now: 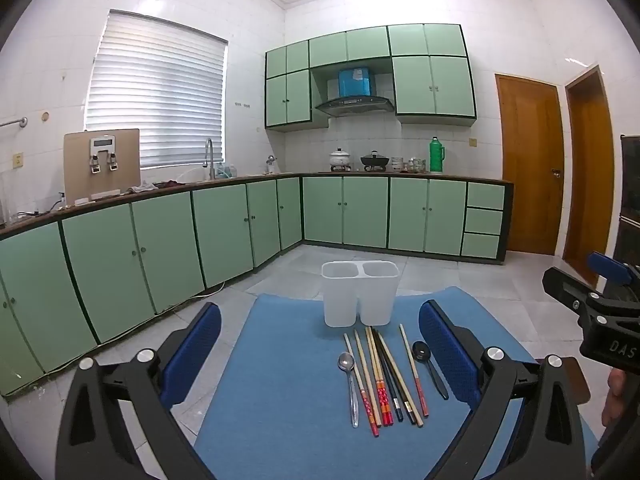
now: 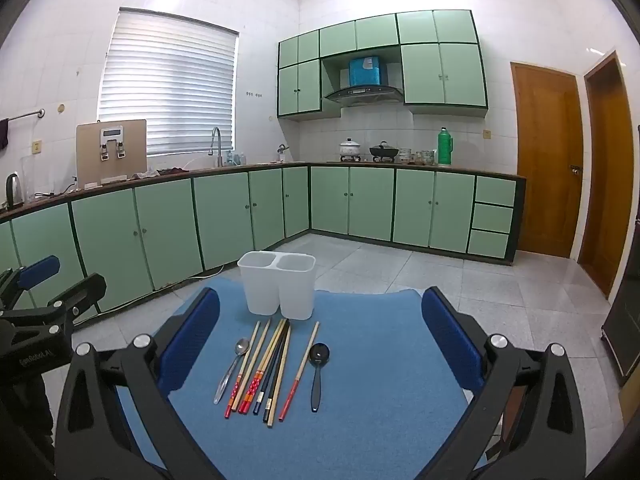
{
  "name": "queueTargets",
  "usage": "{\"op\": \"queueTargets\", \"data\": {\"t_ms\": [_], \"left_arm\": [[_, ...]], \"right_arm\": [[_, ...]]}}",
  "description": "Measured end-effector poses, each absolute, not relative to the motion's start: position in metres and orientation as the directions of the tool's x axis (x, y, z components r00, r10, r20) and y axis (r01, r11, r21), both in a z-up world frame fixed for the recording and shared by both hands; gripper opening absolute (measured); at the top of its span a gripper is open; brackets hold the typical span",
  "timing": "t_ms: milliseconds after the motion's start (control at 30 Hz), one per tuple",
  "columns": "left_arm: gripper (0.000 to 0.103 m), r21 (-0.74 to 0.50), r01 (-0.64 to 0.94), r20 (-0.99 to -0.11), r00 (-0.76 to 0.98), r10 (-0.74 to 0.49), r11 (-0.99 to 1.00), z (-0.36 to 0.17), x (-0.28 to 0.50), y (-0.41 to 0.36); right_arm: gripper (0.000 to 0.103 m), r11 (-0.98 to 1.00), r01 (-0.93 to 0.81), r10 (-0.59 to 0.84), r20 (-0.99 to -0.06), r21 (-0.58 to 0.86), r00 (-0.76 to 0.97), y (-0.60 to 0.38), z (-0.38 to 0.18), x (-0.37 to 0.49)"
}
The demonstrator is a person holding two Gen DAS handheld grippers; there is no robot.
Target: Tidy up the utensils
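A white two-compartment utensil holder [image 1: 359,294] [image 2: 277,287] stands empty at the far side of a blue mat [image 1: 280,380] [image 2: 372,360]. In front of it lie a metal spoon [image 1: 349,380] [image 2: 232,368], several chopsticks [image 1: 384,380] [image 2: 268,368] side by side, and a black spoon [image 1: 429,366] [image 2: 317,372]. My left gripper [image 1: 320,356] is open above the mat, the utensils between its blue pads. My right gripper [image 2: 320,344] is open and empty too, to the right of the left one. The right gripper also shows at the right edge of the left wrist view [image 1: 600,312].
The mat lies on a low surface over a grey tiled floor [image 2: 480,280]. Green kitchen cabinets [image 1: 160,248] run along the left and back walls. Wooden doors [image 1: 528,160] stand at the right. The left gripper's body [image 2: 40,320] shows at the left of the right wrist view.
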State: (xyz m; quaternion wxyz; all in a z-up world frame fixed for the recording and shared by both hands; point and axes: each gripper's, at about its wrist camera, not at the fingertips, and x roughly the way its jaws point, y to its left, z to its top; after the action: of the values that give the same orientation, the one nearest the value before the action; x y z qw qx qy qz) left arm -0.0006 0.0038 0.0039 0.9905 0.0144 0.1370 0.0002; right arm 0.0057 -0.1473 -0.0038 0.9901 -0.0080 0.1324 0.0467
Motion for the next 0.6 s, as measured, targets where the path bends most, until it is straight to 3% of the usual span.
{"op": "queueTargets", "data": {"t_ms": [600], "left_arm": [[0.097,0.033,0.0,-0.263,0.965,0.009,0.999,0.009,-0.005,0.003]], "right_arm": [[0.098,0.996,-0.094,0.091,-0.26,0.002,0.961,-0.148,-0.004,0.005]]}}
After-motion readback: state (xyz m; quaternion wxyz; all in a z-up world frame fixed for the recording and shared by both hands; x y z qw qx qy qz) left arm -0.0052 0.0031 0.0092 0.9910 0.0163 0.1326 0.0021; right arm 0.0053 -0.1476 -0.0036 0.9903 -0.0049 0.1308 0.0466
